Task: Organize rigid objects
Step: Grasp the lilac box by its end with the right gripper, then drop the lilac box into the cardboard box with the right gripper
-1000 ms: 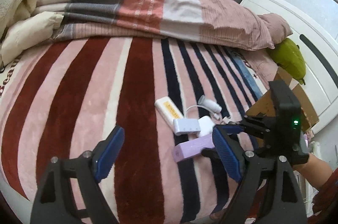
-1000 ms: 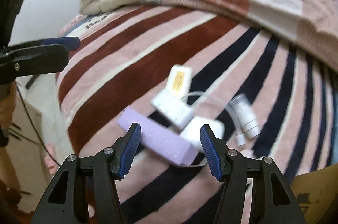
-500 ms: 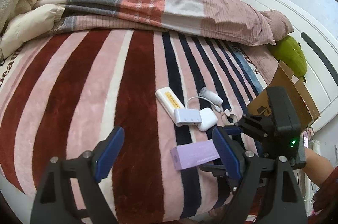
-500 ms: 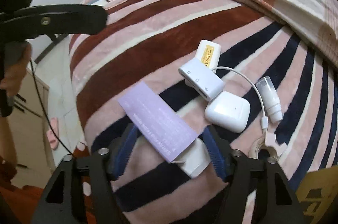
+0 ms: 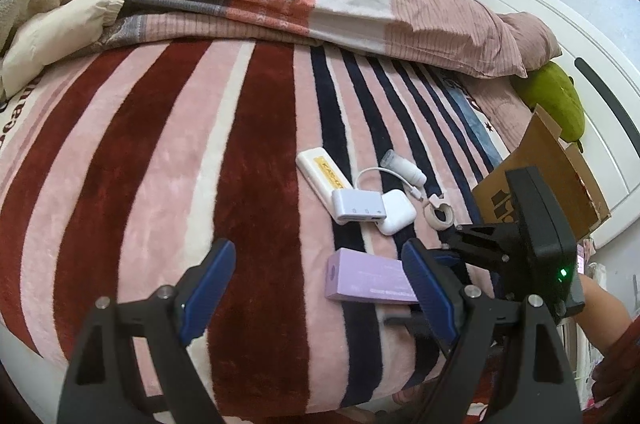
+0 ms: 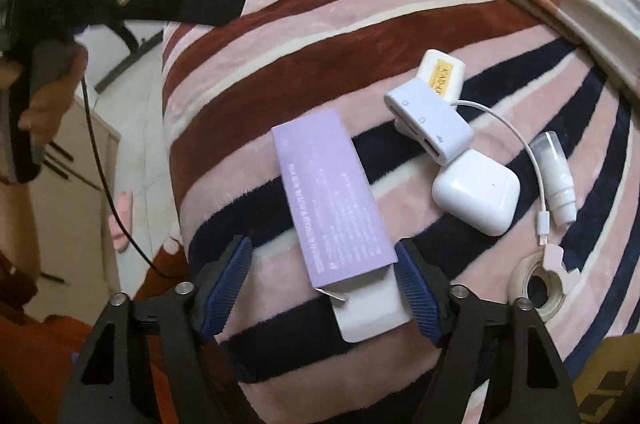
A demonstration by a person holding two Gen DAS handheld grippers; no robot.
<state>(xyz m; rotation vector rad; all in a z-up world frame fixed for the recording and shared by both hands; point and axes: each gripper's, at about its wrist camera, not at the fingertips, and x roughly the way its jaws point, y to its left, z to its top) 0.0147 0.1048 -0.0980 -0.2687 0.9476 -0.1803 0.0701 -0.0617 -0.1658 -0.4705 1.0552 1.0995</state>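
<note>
As I read the right wrist view, the purple carton (image 6: 330, 196) lies flat on the striped fleece blanket (image 6: 320, 24), its near end with the white tuck flap sitting between the pads of my right gripper (image 6: 324, 284). Its long axis runs from about 5 o'clock at the flap to 11 o'clock at the far end, so it is skewed slightly left of the gripper's forward line. The jaws stand apart; the right pad is touching or just beside the carton's edge, while the left pad is clear of it. I judge the coming move to be a squeeze across the short width, which this alignment nearly permits.

Seen from the left wrist view, the same carton (image 5: 370, 280) lies at roughly 3 o'clock from my left gripper (image 5: 320, 288), whose fingers are also spread wide and hold nothing. The right gripper is plainly the nearer.

Beyond the carton, toward 1 o'clock in the right view, lies a cluster: white card-reader adapter (image 6: 430, 128), yellow-labelled stick (image 6: 442, 76), earbud case (image 6: 476, 194), small dropper bottle (image 6: 558, 180) and tape roll (image 6: 538, 290). A cardboard box (image 5: 540, 180) stands at the bed's edge.

Compared with one second ago, the carton has been drawn away from the cluster and now lies apart from it, and the right jaws have widened from half a second ago.
</note>
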